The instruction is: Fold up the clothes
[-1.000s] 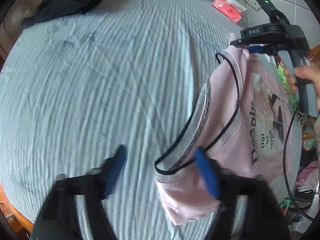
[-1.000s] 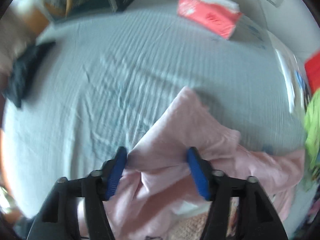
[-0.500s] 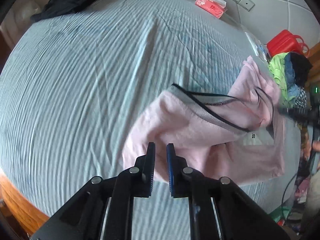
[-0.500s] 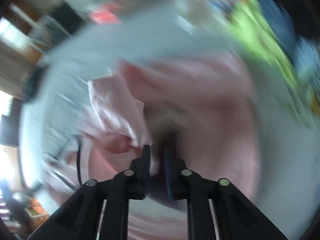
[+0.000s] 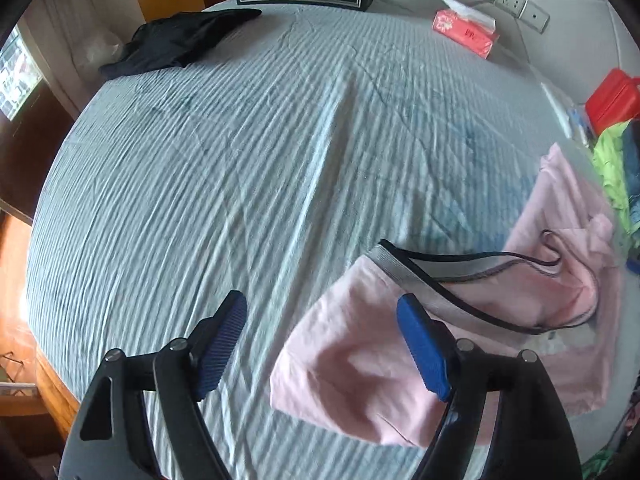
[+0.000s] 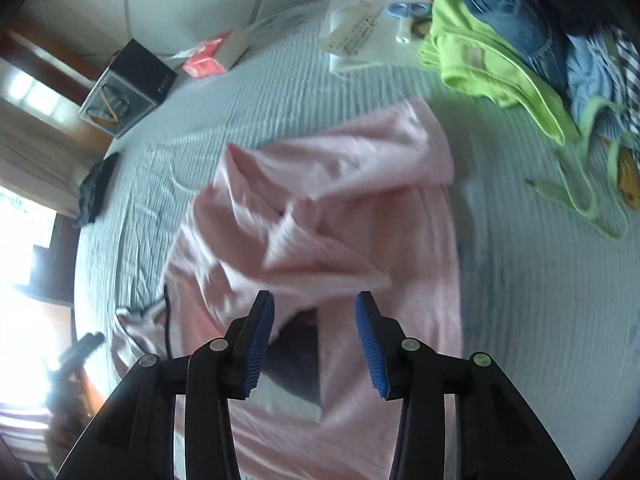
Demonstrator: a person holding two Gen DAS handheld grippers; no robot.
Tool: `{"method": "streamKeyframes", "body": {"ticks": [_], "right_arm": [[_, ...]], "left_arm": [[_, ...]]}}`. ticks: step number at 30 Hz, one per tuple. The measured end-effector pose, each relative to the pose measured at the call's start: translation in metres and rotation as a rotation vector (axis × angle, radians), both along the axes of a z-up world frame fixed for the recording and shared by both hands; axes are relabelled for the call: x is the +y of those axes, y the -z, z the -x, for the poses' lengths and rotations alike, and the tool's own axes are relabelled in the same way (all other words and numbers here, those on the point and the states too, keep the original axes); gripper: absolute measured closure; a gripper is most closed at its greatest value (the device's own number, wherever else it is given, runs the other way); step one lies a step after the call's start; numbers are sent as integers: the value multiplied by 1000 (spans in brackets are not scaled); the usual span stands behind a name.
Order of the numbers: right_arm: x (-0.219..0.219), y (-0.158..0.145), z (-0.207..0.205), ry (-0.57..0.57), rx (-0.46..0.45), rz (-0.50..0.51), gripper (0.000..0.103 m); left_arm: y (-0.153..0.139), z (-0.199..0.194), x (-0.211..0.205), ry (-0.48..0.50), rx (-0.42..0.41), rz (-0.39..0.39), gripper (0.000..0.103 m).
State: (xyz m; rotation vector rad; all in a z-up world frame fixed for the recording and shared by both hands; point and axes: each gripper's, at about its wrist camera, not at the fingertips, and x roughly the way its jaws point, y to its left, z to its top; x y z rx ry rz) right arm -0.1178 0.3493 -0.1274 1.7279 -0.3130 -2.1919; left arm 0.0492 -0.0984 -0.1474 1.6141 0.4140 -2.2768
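A: Spreading across nearly everything was the striped grey-blue bedsheet (image 5: 224, 168), and on it lay the pink T-shirt (image 5: 360, 368), crumpled, toward the sheet's right side in the left wrist view.

B: And the right wrist view had that shirt (image 6: 320, 208) filling the middle, folds bunched over one another, a dark print showing just beyond the fingertips.

A: Where was the left gripper (image 5: 322, 344) against it?

B: Jaws spread wide, gripping nothing. The shirt's sleeve end sat partly between the fingers, tucked against the right-hand blue pad (image 5: 420, 348); the grey, black-edged collar (image 5: 436, 276) lay just past that pad.

A: The right gripper (image 6: 316, 340)?

B: Also parted, empty, hovering over the shirt's middle; whether it touched the cloth, I couldn't tell.

A: Off to the side?

B: A heap of green and blue clothes (image 6: 500, 60) near the shirt, a black garment (image 5: 176, 42) well apart at the far corner, then the red tissue box (image 5: 464, 34), smallest of the lot.
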Motion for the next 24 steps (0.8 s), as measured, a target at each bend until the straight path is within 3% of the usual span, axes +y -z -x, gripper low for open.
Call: {"method": "streamKeyframes", "body": {"ticks": [2, 8, 9, 11, 12, 13, 14, 15, 18, 20, 24], "right_arm": [[-15, -1, 11, 8, -1, -19, 60], [-47, 7, 26, 23, -37, -90, 42], [-51, 11, 28, 16, -40, -103, 41], [-61, 22, 35, 7, -38, -163, 41], [-66, 28, 39, -4, -33, -195, 42], [-71, 32, 40, -36, -25, -221, 49], [-76, 35, 40, -70, -17, -241, 83], [-81, 30, 35, -111, 3, -245, 97], [-97, -13, 18, -231, 177, -262, 97], [-108, -43, 20, -277, 258, -209, 97], [-161, -102, 62, -354, 450, -98, 97]], "left_arm": [[9, 7, -1, 13, -16, 3, 26], [28, 24, 9, 109, -36, -60, 28], [30, 26, 14, 134, -49, -43, 46], [31, 27, 25, 184, -49, -19, 66], [29, 26, 29, 204, -38, -10, 88], [23, 24, 30, 195, -27, 5, 95], [18, 22, 31, 185, -16, 21, 95], [12, 19, 31, 175, -2, 34, 96], [-22, -3, 21, 126, 90, 24, 96], [-48, -18, 10, 78, 150, 25, 96], [-88, -34, -34, -74, 242, 50, 98]]}}
